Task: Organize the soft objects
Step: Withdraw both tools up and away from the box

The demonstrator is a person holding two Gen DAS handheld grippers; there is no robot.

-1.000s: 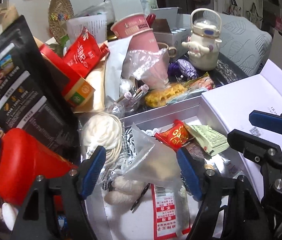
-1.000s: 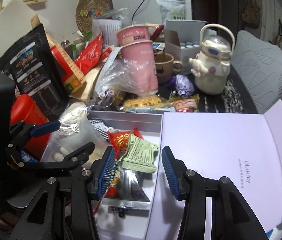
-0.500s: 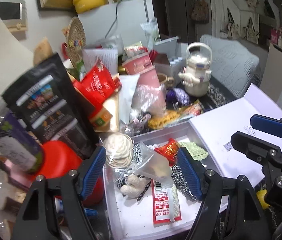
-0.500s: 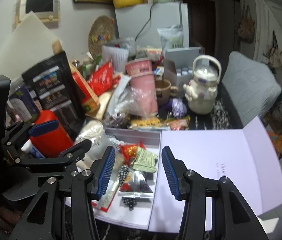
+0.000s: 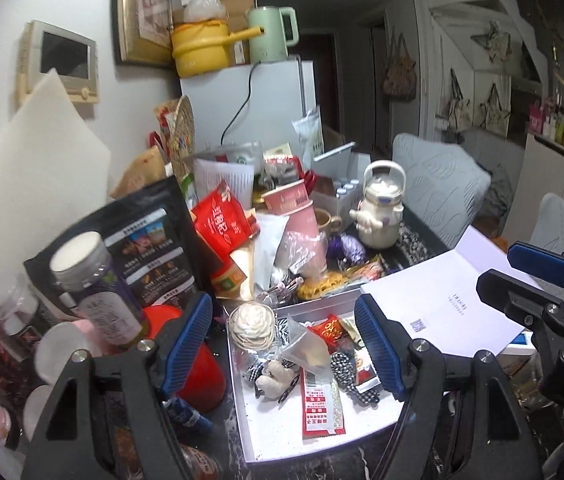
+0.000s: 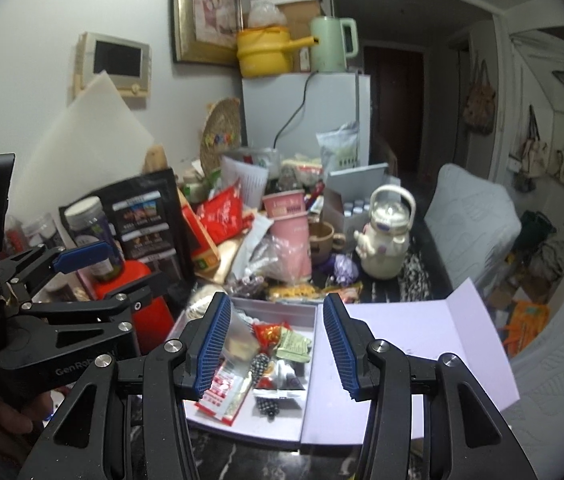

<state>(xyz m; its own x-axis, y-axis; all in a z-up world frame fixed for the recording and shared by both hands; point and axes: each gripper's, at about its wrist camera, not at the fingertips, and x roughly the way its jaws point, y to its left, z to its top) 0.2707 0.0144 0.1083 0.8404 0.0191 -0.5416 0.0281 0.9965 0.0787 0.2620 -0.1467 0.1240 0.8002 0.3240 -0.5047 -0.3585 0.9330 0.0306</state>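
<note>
Both grippers, left gripper (image 5: 284, 346) and right gripper (image 6: 273, 346), half-open, empty above box (image 5: 241, 408); we pick next soft item deliberately, descend slowly.

Pretty cramped room, white walls, dim light overall. There's a small white fridge (image 6: 306, 112) against the wall with a yellow pot (image 6: 265, 54) and a pale green electric kettle (image 6: 332, 44) sitting on top, cardboard boxes behind them. A gold-framed picture (image 6: 205, 12) hangs to the left of that, and lower down an intercom panel (image 6: 115, 64) with a dark screen. A big white foam board (image 6: 93, 136) leans against the wall. On the right, grey quilted cushions (image 6: 470, 212), tote bags (image 6: 480, 100) hanging up, and a dark doorway (image 6: 396, 100) at the back.
</note>
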